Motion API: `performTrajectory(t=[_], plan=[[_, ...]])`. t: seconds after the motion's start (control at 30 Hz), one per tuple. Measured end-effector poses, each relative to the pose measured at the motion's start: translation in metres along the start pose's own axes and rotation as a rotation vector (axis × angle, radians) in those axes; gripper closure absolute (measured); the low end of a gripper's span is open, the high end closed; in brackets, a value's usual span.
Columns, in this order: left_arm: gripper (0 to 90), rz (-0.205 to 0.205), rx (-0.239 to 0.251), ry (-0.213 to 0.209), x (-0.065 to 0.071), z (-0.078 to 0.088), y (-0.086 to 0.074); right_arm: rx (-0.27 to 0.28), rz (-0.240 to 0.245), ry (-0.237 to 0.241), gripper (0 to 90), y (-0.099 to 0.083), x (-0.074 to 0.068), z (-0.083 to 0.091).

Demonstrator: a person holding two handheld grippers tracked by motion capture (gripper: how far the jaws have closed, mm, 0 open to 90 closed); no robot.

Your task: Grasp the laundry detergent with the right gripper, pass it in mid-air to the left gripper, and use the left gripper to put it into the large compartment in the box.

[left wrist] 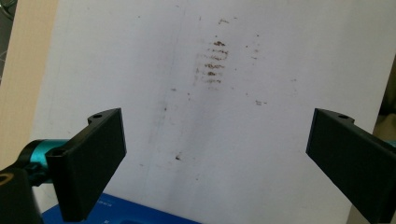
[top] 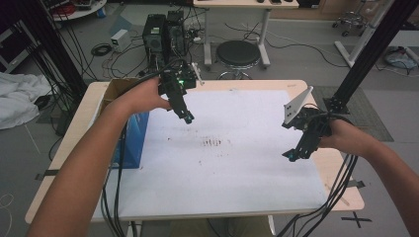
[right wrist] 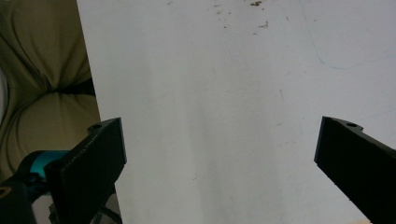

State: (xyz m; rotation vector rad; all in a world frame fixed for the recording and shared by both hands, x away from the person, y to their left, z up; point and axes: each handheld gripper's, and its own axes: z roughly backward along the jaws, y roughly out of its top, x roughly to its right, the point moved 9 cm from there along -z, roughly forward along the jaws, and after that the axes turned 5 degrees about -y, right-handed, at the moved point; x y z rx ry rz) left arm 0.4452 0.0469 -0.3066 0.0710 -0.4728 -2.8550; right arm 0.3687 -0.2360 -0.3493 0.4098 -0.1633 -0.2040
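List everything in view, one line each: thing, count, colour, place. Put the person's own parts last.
table: 1, light wood, centre of the high view.
white sheet: 1, white, covering most of the tabletop.
brown marks: 1 patch, brown, middle of the sheet.
blue box: 1, blue, left edge of the table.
cardboard box: 1, brown, behind the blue box.
stool: 1, black, beyond the table.
computer towers: 2, black, on the floor behind.
left gripper: 1, black, above the sheet, jaws apart.
right gripper: 1, black, at the right edge, jaws apart.
forearms: 2, from the bottom.

Left gripper [top: 188, 117] and right gripper [top: 291, 156] above stained white sheet [top: 222, 163].
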Motion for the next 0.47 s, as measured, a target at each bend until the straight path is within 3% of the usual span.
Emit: performTrajectory(t=[0.47], plan=[[4.9, -0.011, 0.004, 0.003, 0.0028, 0.0021, 0.0001, -0.004, 0.005, -0.003, 1.1, 0.0008, -0.002, -0.0002]])
